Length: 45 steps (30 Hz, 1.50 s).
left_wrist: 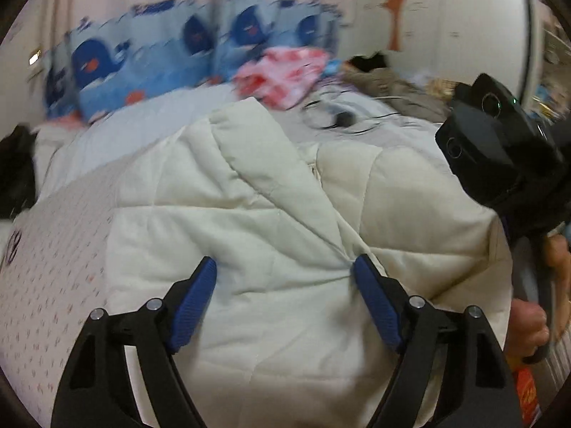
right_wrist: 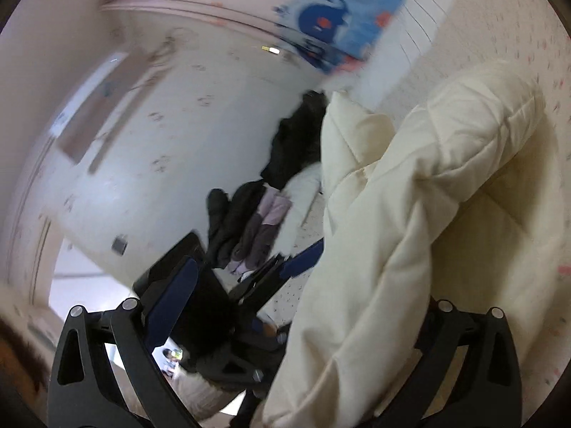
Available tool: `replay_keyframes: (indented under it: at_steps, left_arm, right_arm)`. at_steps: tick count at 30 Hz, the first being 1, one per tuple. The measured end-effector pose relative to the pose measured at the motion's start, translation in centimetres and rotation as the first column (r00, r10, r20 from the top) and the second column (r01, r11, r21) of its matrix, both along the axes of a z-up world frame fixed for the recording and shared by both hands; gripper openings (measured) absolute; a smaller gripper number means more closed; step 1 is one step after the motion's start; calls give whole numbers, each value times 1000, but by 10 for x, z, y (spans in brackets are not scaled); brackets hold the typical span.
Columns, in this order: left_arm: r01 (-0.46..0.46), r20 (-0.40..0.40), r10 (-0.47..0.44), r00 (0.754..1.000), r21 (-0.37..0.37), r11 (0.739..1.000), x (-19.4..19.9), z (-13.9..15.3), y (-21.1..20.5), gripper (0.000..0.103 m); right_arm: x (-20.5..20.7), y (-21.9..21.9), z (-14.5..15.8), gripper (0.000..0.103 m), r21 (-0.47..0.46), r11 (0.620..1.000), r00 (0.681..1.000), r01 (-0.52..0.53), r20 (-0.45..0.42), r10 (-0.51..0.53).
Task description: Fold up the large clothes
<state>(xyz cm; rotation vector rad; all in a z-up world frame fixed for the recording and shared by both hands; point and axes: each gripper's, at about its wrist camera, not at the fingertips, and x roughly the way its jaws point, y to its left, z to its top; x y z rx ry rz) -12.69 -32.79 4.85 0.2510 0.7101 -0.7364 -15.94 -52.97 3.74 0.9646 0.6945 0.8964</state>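
A cream quilted padded coat lies partly folded on the bed, one flap laid diagonally across it. My left gripper is open just above the coat's near part, its blue pads spread wide with nothing between them. The right gripper's black body shows at the right edge of the left wrist view, held by a hand. In the right wrist view the right gripper is open, and a thick fold of the coat drapes over and hides its right finger. The left gripper's blue finger shows beside the coat.
The bed has a pale patterned sheet. Blue whale-print pillows and a pink-red cloth lie at the head. Dark clothes are piled by the bed's edge near a white wall. Cables and grey clothes lie at the far right.
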Motion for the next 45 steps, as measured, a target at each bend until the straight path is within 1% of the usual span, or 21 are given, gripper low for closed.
replay_keyframes:
  at_steps: [1, 3, 5, 6, 9, 12, 14, 15, 17, 19, 21, 23, 26, 28, 30, 32, 34, 36, 39, 42, 45]
  left_arm:
    - [28, -9, -28, 1000, 9, 1000, -2, -4, -5, 76]
    - [71, -30, -69, 997, 79, 994, -2, -28, -25, 76]
    - [75, 15, -78, 997, 152, 985, -10, -53, -40, 76]
    - [67, 29, -72, 997, 162, 985, -7, -55, -44, 76]
    - [60, 35, -67, 997, 161, 985, -4, -53, -46, 76]
    - [57, 35, -64, 997, 161, 985, -10, -52, -45, 76]
    - [63, 36, -70, 997, 161, 985, -13, -50, -42, 76]
    - [71, 33, -77, 996, 160, 985, -16, -49, -39, 76]
    - [103, -31, -99, 995, 129, 986, -20, -47, -29, 76]
    - [103, -97, -97, 991, 70, 992, -20, -38, -9, 76]
    - [68, -139, -65, 988, 19, 997, -19, -24, 17, 76]
    - [4, -156, -10, 988, -37, 999, -15, -12, 48, 76]
    - [-184, -191, 160, 968, -114, 976, 7, -9, 109, 91]
    - [-314, -314, 253, 915, -159, 936, 35, -28, 143, 93]
    - [-371, -468, 238, 851, -215, 903, 62, -61, 156, 94]
    - [-358, -549, 162, 820, -271, 894, 75, -89, 147, 96]
    - [-344, -596, 100, 797, -312, 886, 82, -108, 136, 97]
    - [-312, -573, 84, 816, -313, 897, 84, -102, 127, 97]
    - [-229, -478, 53, 877, -317, 920, 78, -72, 128, 92]
    - [-259, -357, 147, 923, -293, 920, 77, -31, 162, 92]
    - [-311, -255, 260, 931, -187, 932, 78, -11, 211, 92]
  right_arm:
    - [-10, -11, -8, 97, -11, 1000, 1000, 8, -12, -8]
    - [-16, -30, -36, 97, -84, 994, 990, 65, -119, -75]
    - [-28, -55, -66, 97, -205, 956, 933, 210, -249, -258]
    - [-33, -60, -65, 97, -243, 936, 920, 253, -238, -311]
    - [-39, -55, -26, 97, -376, 849, 897, 371, -92, -432]
    - [-16, -17, 8, 97, -565, 736, 902, 372, 34, -430]
    - [11, 12, -7, 97, -755, 566, 884, 330, 38, -465]
    - [19, 19, -20, 97, -782, 538, 879, 315, 25, -477]
    - [25, 4, -74, 97, -690, 661, 877, 294, -80, -473]
    - [23, -9, -82, 97, -643, 707, 870, 294, -127, -477]
    - [20, -7, -72, 97, -665, 693, 871, 279, -129, -474]
    - [10, -4, -50, 97, -702, 651, 863, 288, -104, -494]
    - [-9, 1, -26, 97, -750, 584, 861, 310, -38, -507]
    - [-20, 1, -31, 97, -764, 573, 855, 296, -56, -516]
    - [-28, 5, -49, 97, -745, 607, 845, 276, -113, -523]
    - [-32, 4, -68, 97, -694, 655, 833, 300, -144, -534]
    - [-27, 9, -70, 97, -693, 648, 830, 318, -128, -544]
    - [-24, 14, -69, 97, -692, 645, 833, 326, -113, -542]
    - [2, 39, -64, 97, -631, 703, 850, 327, -128, -511]
    - [34, 92, -53, 97, -589, 753, 899, 293, -99, -427]
    - [62, 153, -60, 97, -604, 779, 949, 171, -111, -295]
